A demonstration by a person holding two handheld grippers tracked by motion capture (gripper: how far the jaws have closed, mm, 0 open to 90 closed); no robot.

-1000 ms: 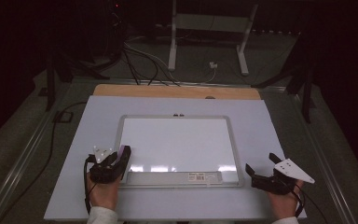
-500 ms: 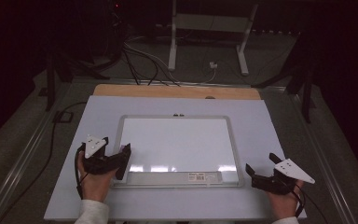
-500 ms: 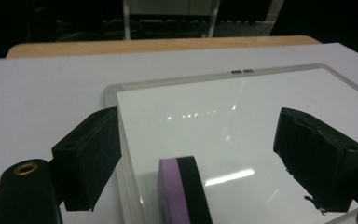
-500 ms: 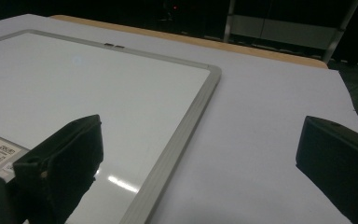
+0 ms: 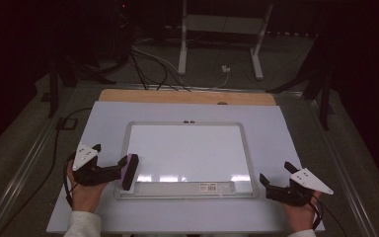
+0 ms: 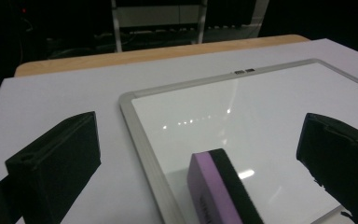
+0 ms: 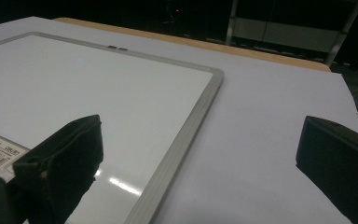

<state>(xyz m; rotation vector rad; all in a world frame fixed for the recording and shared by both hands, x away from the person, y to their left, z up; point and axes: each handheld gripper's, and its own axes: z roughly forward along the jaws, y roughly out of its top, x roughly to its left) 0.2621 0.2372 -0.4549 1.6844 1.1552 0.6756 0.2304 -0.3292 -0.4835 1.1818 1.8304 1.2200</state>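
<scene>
The left gripper [image 5: 112, 170] sits at the lower left corner of the whiteboard [image 5: 187, 148], and its jaws have just been opening; they now stand wide, as the left gripper view shows, with the eraser [image 6: 223, 189] between them but touched by neither pad. The eraser, purple on one face and black felt on the other, stands on its long edge on the board's bottom left corner, just inside the grey frame; in the high view it shows as a short dark bar [image 5: 130, 171] right at the tips of the left jaws. The right gripper [image 5: 275, 180] rests near the board's lower right corner, off the frame, on the pale sheet [image 5: 286, 128] that covers the table; its jaws are spread wide too, with nothing between them but bare sheet and the frame's edge. A barcode label [image 5: 211, 186] lies on the board's bottom strip. Beyond the sheet a wooden table edge [image 5: 168, 96] shows.
</scene>
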